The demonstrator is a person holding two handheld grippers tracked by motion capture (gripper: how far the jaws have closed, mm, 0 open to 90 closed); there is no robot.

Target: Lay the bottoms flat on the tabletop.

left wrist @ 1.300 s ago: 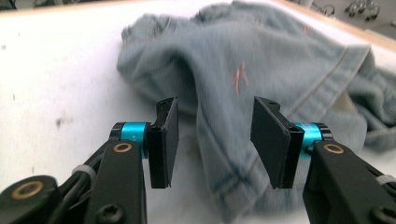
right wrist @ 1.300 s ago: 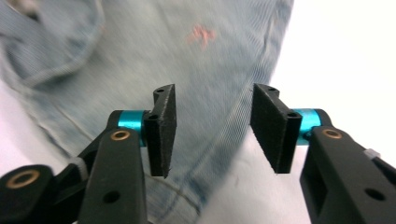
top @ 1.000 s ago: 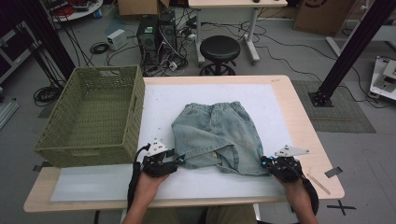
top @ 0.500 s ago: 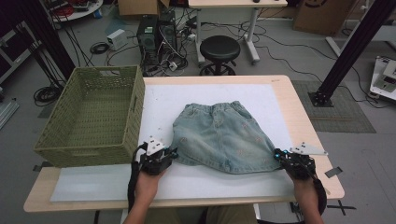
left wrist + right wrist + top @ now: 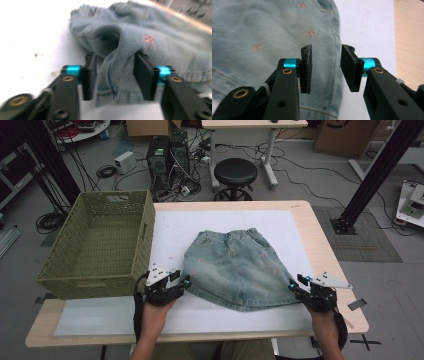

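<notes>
A light-blue denim skirt [image 5: 235, 270] with small pink bows lies spread flat on the white mat [image 5: 175, 227], waistband away from me. My left gripper [image 5: 186, 282] is at the skirt's near left hem corner. Its jaws have just been opening, and in the left gripper view [image 5: 115, 65] a loose fold of denim [image 5: 117, 57] stands between the parted pads. My right gripper [image 5: 292, 285] is at the near right hem corner. Its jaws have just been opening too, and the pads [image 5: 325, 57] stand apart over the skirt's side seam [image 5: 335, 40].
A green woven basket [image 5: 145, 227] stands on the table's left side, close beside my left gripper. The mat's bare strip runs along the table's near edge [image 5: 200, 335]. A black stool [image 5: 235, 172] and computer gear sit on the floor behind the table.
The skirt, folded over on itself a second ago, now lies spread wide and flat. The right gripper has shifted slightly right with the hem corner. Both grippers' jaws have parted.
</notes>
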